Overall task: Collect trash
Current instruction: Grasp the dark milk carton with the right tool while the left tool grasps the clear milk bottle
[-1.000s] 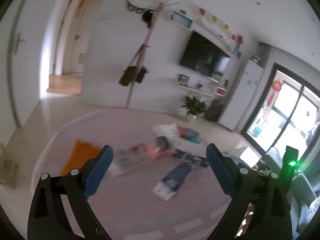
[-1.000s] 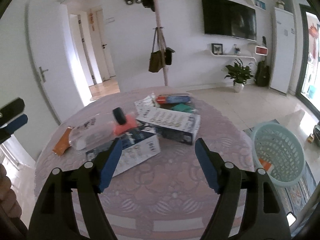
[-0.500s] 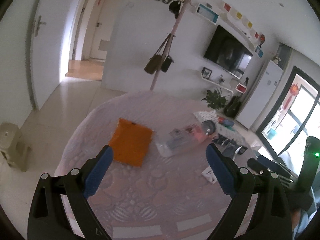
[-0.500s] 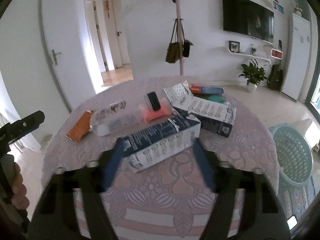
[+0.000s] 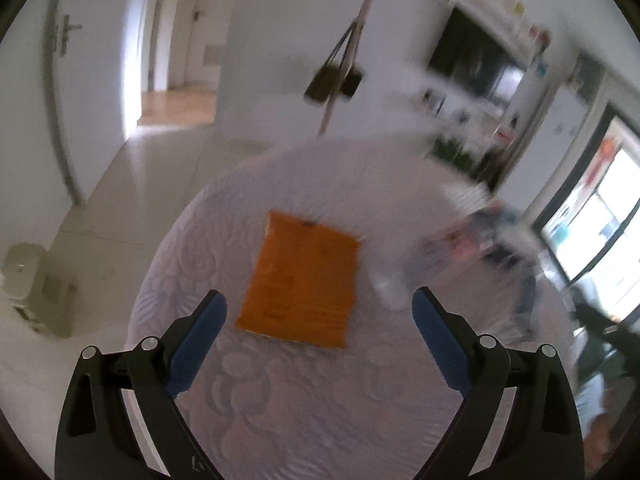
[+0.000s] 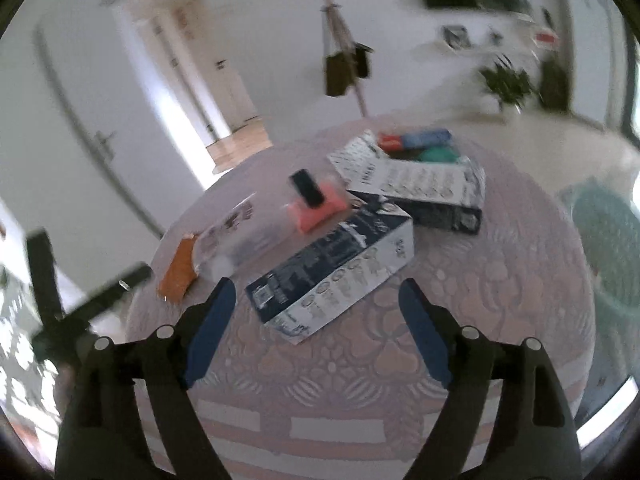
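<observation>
**Both tools wide over the round worktop, nothing held**

I have my left tool spread wide, its blue fingers low in the frame with nothing between them. Just above the gap, at frame centre, an orange packet lies flat on the worktop, which wears a pale embossed cloth. To the right of the packet the view smears with blur; I can make out a clear bottle lying down and a jumble of dark shapes behind it at right centre, but I cannot tell them apart there.

My right tool is also wide apart and empty. Between its fingers, just above them, a dark blue and white carton lies on its side at frame centre. Above and right of it a second carton lies flat, the two nearly touching at a corner. A pink item with a black cap sits above the near carton. At left centre the clear bottle lies beside the orange packet, the two touching or nearly so. At upper centre, behind the far carton, I see red, blue and green items, too blurred to name. A pale green basket stands on the floor at the right edge, beside the worktop. The left tool shows as a dark blur at the left edge.
</observation>
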